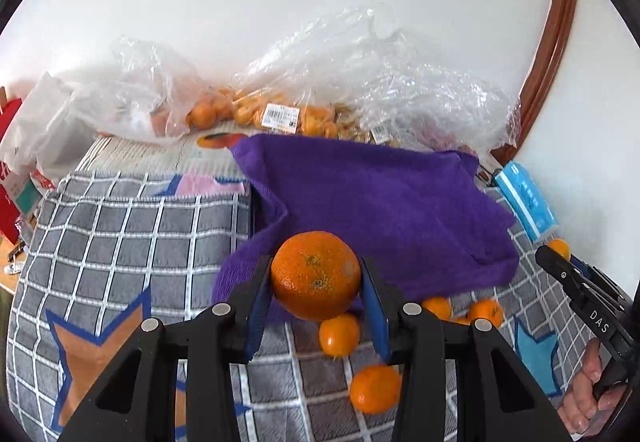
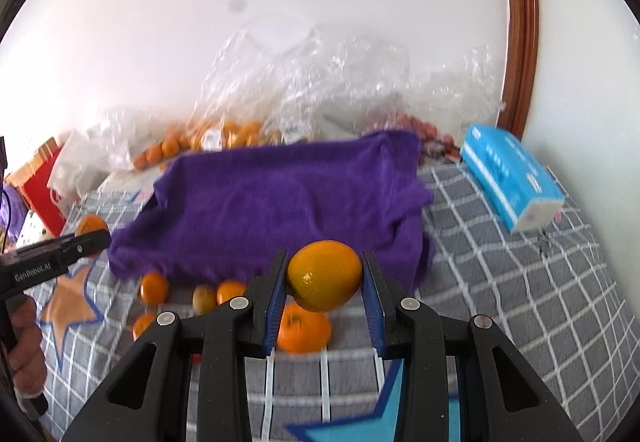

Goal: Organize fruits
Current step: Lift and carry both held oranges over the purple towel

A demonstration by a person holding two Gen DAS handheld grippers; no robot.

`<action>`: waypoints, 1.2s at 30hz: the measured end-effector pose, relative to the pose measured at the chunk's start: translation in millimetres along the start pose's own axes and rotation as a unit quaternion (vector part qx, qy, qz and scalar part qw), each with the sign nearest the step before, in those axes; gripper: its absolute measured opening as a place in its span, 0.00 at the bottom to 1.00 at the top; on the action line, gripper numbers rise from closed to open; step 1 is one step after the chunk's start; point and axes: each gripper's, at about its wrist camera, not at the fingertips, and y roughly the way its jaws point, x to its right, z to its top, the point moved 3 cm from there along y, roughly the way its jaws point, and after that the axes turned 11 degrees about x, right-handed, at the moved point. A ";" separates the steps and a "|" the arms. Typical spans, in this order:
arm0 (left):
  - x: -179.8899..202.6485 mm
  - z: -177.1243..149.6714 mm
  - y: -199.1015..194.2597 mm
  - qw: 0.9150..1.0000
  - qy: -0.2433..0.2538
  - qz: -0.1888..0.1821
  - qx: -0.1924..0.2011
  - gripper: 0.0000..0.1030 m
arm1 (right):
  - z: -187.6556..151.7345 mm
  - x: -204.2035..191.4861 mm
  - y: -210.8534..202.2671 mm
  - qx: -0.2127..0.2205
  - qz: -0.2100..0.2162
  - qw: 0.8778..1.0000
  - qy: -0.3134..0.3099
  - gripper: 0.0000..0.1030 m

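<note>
My left gripper (image 1: 316, 278) is shut on a large orange (image 1: 316, 276) and holds it above the front edge of a purple towel (image 1: 380, 198). My right gripper (image 2: 324, 276) is shut on a yellow-orange fruit (image 2: 325, 276), also over the purple towel's (image 2: 280, 198) front edge. Several small mandarins (image 1: 339, 334) lie loose on the grey checked cloth (image 1: 120, 242) below the grippers; they show in the right wrist view too (image 2: 154, 288), with a bigger orange (image 2: 304, 330) under my right gripper. The right gripper shows at the right edge of the left wrist view (image 1: 560, 262).
Clear plastic bags of mandarins (image 1: 248, 110) lie at the back against the white wall. A blue tissue pack (image 2: 512, 178) sits at the right on the cloth. A red box (image 2: 44, 178) stands at the far left. A brown wooden frame (image 2: 520, 22) runs up the right.
</note>
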 end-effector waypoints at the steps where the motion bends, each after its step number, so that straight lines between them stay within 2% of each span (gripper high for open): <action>1: 1.7 4.7 3.3 1.000 -0.003 -0.002 0.002 0.39 | 5.0 1.4 4.3 0.002 0.002 1.000 0.004 0.34; 5: 12.1 22.3 18.8 1.000 -0.014 -0.011 0.015 0.39 | 23.9 1.5 25.6 0.013 0.007 1.000 0.007 0.34; 10: 24.9 38.6 45.8 1.000 -0.006 -0.011 0.023 0.39 | 38.3 1.4 57.1 0.005 0.016 1.000 0.012 0.34; 15: 26.8 34.3 72.9 1.000 0.005 -0.014 0.016 0.39 | 47.9 -2.5 82.7 0.010 0.017 1.000 0.001 0.34; 21: 20.5 14.5 91.3 1.000 0.005 -0.016 0.001 0.39 | 32.3 10.3 117.5 -0.023 0.009 1.000 0.004 0.34; 31: 20.0 3.8 101.8 1.000 0.003 -0.029 -0.003 0.39 | 19.7 11.4 126.5 -0.025 0.027 0.999 -0.009 0.34; 36: 24.3 -0.6 108.2 0.999 0.012 -0.029 -0.019 0.39 | 9.4 10.8 138.1 -0.046 0.031 0.998 -0.010 0.34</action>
